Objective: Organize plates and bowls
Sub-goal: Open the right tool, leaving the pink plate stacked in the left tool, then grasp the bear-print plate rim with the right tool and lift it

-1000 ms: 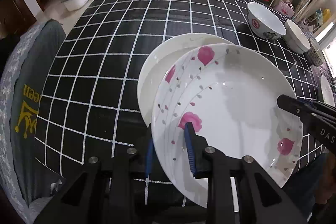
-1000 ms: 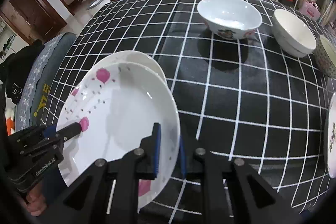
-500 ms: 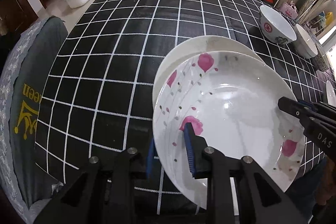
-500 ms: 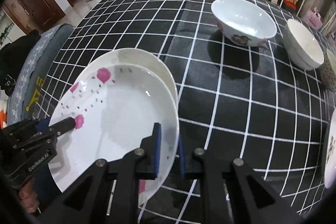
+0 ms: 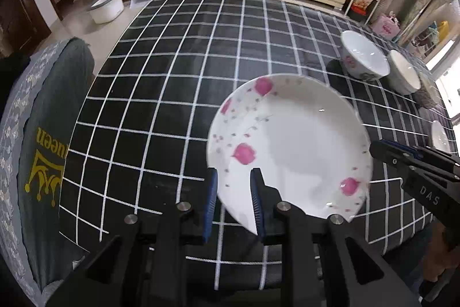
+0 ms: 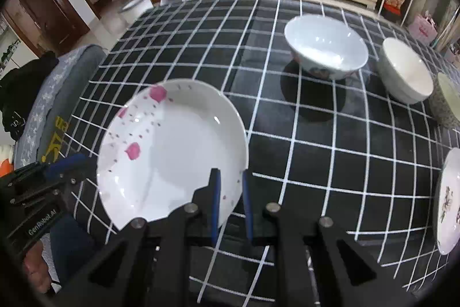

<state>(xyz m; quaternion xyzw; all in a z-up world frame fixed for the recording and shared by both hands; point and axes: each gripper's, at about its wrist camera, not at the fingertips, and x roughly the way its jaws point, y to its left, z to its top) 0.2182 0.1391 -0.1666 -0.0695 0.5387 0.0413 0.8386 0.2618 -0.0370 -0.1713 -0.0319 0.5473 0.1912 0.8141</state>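
While the pink-flowered plate (image 5: 290, 146) lies on the black checked tablecloth (image 5: 184, 94), both grippers stand at its near rim with their pads apart. The left gripper (image 5: 234, 200) straddles the rim, one blue pad under the edge and one over it, a clear gap on the underside, so it is spread rather than pinching. The right gripper (image 6: 231, 202) straddles the opposite side of the rim in the same way, its pads likewise spread with space around the edge. Whether a second plate lies beneath the flowered one cannot be told.

Counted on the cloth: one flowered plate in front, one more plate (image 6: 448, 203) with a darker print at the far right edge, and three bowls in a row beyond. These are a large white bowl (image 6: 326, 45) with a printed outside, a plain white bowl (image 6: 406, 69) just beside it, and a patterned bowl (image 6: 447, 99) cut off by the frame.
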